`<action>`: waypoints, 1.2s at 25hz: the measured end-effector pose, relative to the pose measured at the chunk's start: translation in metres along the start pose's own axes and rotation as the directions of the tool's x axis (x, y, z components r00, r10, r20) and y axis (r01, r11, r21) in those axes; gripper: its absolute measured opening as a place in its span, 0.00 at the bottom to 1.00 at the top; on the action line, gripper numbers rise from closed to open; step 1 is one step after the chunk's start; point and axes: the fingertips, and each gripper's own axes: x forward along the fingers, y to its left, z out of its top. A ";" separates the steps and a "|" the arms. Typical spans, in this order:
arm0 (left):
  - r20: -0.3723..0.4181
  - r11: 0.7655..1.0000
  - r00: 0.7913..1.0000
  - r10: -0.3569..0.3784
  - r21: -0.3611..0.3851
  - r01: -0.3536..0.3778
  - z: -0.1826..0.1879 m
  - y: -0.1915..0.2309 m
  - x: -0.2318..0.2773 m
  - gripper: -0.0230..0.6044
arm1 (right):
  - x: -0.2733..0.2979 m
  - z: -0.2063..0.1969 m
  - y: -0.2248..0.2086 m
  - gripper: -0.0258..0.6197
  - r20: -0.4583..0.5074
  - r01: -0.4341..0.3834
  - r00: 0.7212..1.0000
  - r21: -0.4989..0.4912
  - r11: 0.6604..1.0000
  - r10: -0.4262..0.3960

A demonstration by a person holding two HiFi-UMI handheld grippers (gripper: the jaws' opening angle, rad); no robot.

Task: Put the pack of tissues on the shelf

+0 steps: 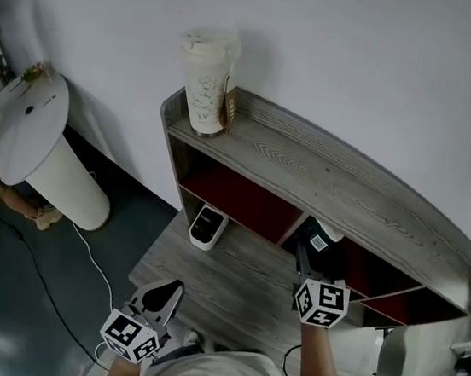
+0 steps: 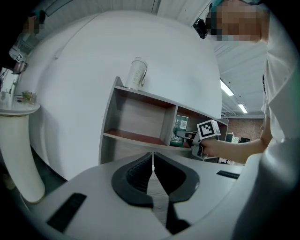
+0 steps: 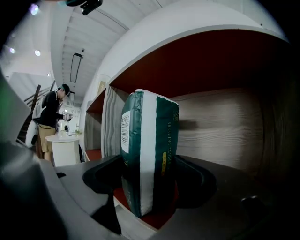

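The pack of tissues (image 3: 150, 140) is green and white and stands upright on the red floor of a middle compartment of the grey wooden shelf (image 1: 323, 173). My right gripper (image 3: 150, 185) is shut on the pack, one jaw pressed against each side. From the head view the pack (image 1: 325, 238) pokes out of the compartment mouth just beyond my right gripper (image 1: 308, 254). My left gripper (image 1: 172, 291) hangs low over the wooden ledge in front of the shelf, shut with nothing in it; its jaws meet in the left gripper view (image 2: 152, 157).
A tall paper cup (image 1: 207, 80) stands on the shelf top at the left end. A small white device (image 1: 207, 226) sits on the ledge by the left compartment. A white pedestal table (image 1: 28, 125) stands to the left, and a cable (image 1: 93, 259) runs across the dark floor.
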 end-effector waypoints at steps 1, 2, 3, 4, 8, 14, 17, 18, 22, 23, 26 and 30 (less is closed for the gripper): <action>-0.002 1.000 1.000 0.005 0.000 -0.005 -0.001 -0.001 0.000 0.08 | 0.003 0.000 -0.002 0.58 0.002 0.002 1.000 0.001 1.000 -0.002; -0.004 1.000 1.000 0.010 0.000 -0.010 -0.001 -0.002 0.001 0.08 | 0.005 0.001 -0.004 0.58 0.002 0.004 1.000 0.001 1.000 -0.004; -0.005 1.000 1.000 0.015 0.000 -0.015 -0.002 -0.002 0.001 0.08 | 0.008 0.001 -0.005 0.58 0.001 0.006 1.000 0.001 1.000 -0.006; -0.007 1.000 1.000 0.020 0.000 -0.020 -0.003 -0.003 0.002 0.08 | 0.010 0.001 -0.007 0.58 -0.001 0.009 1.000 0.000 1.000 -0.009; -0.011 0.999 0.999 0.035 -0.003 -0.035 -0.007 -0.006 0.003 0.08 | 0.018 0.003 -0.012 0.58 -0.002 0.020 1.000 -0.001 1.000 -0.020; -0.012 0.999 0.999 0.038 -0.011 -0.038 -0.009 -0.007 0.006 0.08 | 0.024 0.003 -0.016 0.58 -0.003 0.028 1.000 -0.007 1.000 -0.028; -0.012 1.000 0.999 0.029 -0.007 -0.029 -0.009 -0.009 0.007 0.08 | 0.024 0.004 -0.016 0.60 -0.010 0.032 0.999 -0.006 0.999 -0.033; -0.011 1.000 1.000 0.027 -0.007 -0.027 -0.008 -0.009 0.007 0.08 | 0.022 0.004 -0.017 0.61 -0.008 0.037 0.999 -0.003 0.999 -0.037; -0.011 1.000 1.000 -0.005 0.000 0.005 -0.007 -0.014 0.007 0.08 | 0.008 0.009 -0.016 0.62 0.005 0.049 0.999 0.029 0.998 -0.049; -0.011 1.000 1.000 -0.014 0.001 0.014 -0.006 -0.015 0.007 0.08 | 0.003 0.009 -0.015 0.62 0.003 0.049 0.999 0.037 0.998 -0.049; -0.009 0.999 0.999 -0.041 0.004 0.041 -0.004 -0.020 0.010 0.08 | -0.012 0.008 -0.010 0.62 -0.003 0.037 0.999 0.060 0.997 -0.037; -0.013 0.995 0.995 -0.100 0.012 0.100 -0.004 -0.028 0.017 0.08 | -0.039 0.005 0.001 0.62 -0.004 0.005 1.000 0.070 0.998 -0.004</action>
